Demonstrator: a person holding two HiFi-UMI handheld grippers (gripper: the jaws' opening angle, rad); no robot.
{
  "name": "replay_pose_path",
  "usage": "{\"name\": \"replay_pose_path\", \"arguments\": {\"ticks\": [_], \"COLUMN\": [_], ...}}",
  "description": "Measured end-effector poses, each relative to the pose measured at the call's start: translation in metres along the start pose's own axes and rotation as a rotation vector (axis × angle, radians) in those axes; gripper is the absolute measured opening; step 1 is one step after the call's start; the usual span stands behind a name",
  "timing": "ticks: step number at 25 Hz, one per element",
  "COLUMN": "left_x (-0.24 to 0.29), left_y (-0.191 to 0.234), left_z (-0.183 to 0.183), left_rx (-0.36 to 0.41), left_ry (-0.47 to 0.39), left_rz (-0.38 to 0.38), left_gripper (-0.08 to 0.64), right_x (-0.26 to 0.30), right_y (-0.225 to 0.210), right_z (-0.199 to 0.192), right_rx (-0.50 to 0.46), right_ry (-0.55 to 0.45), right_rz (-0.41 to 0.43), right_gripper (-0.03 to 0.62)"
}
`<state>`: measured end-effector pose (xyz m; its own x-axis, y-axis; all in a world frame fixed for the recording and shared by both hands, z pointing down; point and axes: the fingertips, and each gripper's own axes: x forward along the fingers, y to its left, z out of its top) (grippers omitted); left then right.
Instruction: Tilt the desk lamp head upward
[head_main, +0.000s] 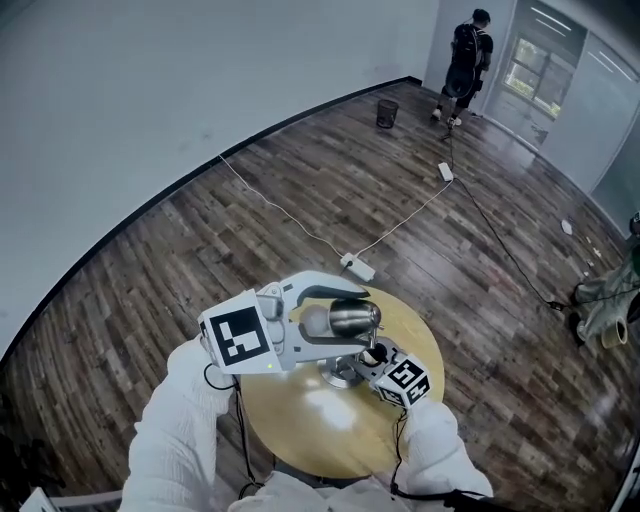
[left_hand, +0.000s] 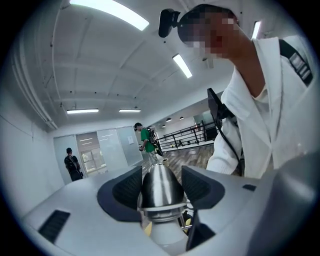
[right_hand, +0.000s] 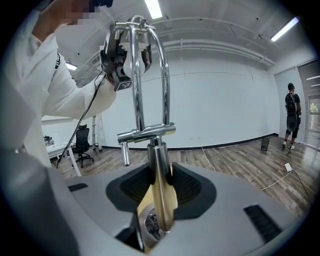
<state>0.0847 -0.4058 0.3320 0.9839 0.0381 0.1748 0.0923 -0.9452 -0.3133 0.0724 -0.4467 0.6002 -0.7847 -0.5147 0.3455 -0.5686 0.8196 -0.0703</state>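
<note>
desk lamp head (head_main: 358, 318): rigid polished metal, likely slippery; left gripper (left_hand: 161, 192) clamps its cone sides, right gripper (right_hand: 160, 189) clamps the stem (right_hand: 156, 152) as brace.

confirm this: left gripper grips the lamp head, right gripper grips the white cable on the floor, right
The second half is wrong. The right gripper is shut on the lamp's upright metal post, as the right gripper view shows. The left gripper does grip the lamp head.
</note>
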Motion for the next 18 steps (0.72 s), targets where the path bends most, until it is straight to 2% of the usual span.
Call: {"name": "replay_pose_path", "arguments": {"ticks": [6, 10, 13, 18], "left_x": [0.015, 0.015, 0.017, 0.01], "left_y": [-0.001, 0.002, 0.004, 0.006], "left_z": [0.007, 0.006, 0.007, 0.009], "left_rx": [0.013, -0.015, -0.04, -0.042], "left_ry": [0.003, -0.016, -0.025, -0.046], "left_rz": [-0.03, -0.007, 0.008, 0.039], "left_gripper": [0.25, 0.25, 0.25, 0.251], "right_x": [-0.001, 0.0, 0.002, 0.004], "right_y": [0.0, -0.002, -0.006, -0.007], "right_z": [0.001, 0.0, -0.005, -0.005], "right_rx": [-0.001, 0.012, 0.067, 0.094], "right_ry": [-0.005, -0.011, -0.017, -0.012], "right_rz": [0.0, -0.017, -0.06, -0.08], "right_gripper": [0.137, 0.137, 0.138, 0.141]}}
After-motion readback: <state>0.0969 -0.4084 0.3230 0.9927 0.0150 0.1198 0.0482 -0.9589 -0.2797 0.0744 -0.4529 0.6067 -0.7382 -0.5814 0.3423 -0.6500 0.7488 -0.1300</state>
